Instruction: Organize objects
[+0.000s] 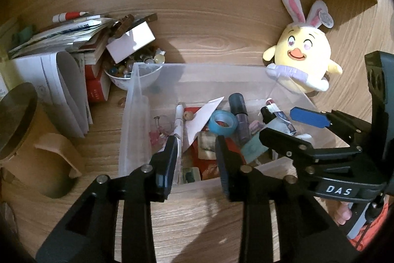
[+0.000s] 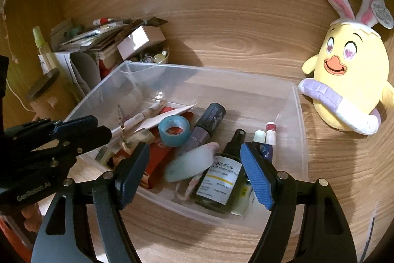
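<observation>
Clear plastic makes the bin easy to see into: blue tape roll, a dark spray bottle and a pen lie inside, gathered together. The left gripper and the right gripper hover above the bin, both open and empty, perhaps ready to pick.

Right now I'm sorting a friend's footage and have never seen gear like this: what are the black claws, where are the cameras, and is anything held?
The claws are two hand-held grippers, each carrying a camera that looks along its fingers. One picture is from the left gripper, the other from the right gripper. Both hang open over a clear plastic storage bin on a wooden desk, holding nothing. Inside lie a blue tape roll and a dark spray bottle with a white label. A yellow plush chick with bunny ears sits beside the bin.
</observation>
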The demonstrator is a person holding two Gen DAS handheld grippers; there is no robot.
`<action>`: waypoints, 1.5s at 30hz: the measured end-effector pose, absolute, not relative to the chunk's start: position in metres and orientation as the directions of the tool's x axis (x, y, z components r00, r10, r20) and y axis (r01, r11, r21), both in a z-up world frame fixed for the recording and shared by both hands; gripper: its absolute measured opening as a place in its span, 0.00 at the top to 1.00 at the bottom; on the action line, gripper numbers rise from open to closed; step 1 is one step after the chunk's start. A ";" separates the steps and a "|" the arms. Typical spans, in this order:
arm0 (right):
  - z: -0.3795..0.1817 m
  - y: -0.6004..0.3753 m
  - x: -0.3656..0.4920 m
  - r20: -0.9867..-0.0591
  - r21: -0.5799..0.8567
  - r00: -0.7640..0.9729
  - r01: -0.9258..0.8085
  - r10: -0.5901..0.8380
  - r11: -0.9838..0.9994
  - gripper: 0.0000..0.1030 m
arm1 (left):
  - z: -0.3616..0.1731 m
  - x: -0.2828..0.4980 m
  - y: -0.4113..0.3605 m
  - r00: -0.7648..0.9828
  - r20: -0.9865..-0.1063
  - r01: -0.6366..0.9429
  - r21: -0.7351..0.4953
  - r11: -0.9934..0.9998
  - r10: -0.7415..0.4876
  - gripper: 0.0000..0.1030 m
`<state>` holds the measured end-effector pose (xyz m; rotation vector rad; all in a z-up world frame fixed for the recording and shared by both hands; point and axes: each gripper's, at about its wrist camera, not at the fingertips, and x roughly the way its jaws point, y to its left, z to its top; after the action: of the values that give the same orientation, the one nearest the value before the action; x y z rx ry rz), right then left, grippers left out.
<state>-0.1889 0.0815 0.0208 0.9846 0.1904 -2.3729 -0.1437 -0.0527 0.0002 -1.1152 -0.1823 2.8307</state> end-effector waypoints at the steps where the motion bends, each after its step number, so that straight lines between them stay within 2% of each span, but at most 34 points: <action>1: 0.023 0.083 -0.188 -0.686 0.082 -0.575 0.547 -0.445 -0.833 0.28 | 0.001 -0.143 -0.053 -0.728 -0.672 -0.044 -0.148 -0.988 0.133 0.69; 12: 0.037 0.107 -0.170 -0.657 0.090 -0.593 0.552 -0.466 -0.829 0.28 | 0.011 -0.122 -0.050 -0.744 -0.647 -0.064 -0.180 -0.982 0.167 0.69; 15: 0.041 0.114 -0.164 -0.643 0.096 -0.601 0.552 -0.475 -0.828 0.28 | 0.014 -0.114 -0.047 -0.755 -0.637 -0.063 -0.166 -0.984 0.156 0.62; 19: 0.049 0.122 -0.152 -0.611 0.079 -0.634 0.548 -0.474 -0.833 0.19 | 0.021 -0.103 -0.043 -0.777 -0.613 -0.059 -0.155 -0.986 0.143 0.46; 23: 0.055 0.129 -0.141 -0.587 0.067 -0.654 0.549 -0.478 -0.833 0.17 | 0.027 -0.092 -0.040 -0.801 -0.585 -0.053 -0.140 -0.989 0.126 0.35; 26: 0.057 0.134 -0.134 -0.571 0.069 -0.660 0.554 -0.488 -0.830 0.11 | 0.031 -0.083 -0.038 -0.824 -0.559 -0.033 -0.120 -0.992 0.095 0.16; 28: 0.056 0.136 -0.129 -0.561 0.055 -0.674 0.549 -0.481 -0.834 0.03 | 0.033 -0.078 -0.037 -0.834 -0.546 -0.025 -0.108 -0.994 0.080 0.12; 32: 0.054 0.140 -0.121 -0.552 0.042 -0.687 0.543 -0.472 -0.839 0.00 | 0.034 -0.073 -0.036 -0.837 -0.541 -0.020 -0.113 -0.993 0.079 0.08; 45: 0.048 0.148 -0.111 -0.555 0.064 -0.674 0.549 -0.487 -0.833 0.00 | 0.023 -0.061 -0.033 -0.830 -0.552 -0.016 -0.112 -0.994 0.075 0.06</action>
<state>-0.1108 0.1485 0.0479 0.7685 0.1452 -2.4442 -0.0605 -0.0330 0.0230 -0.8990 -0.1589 2.9564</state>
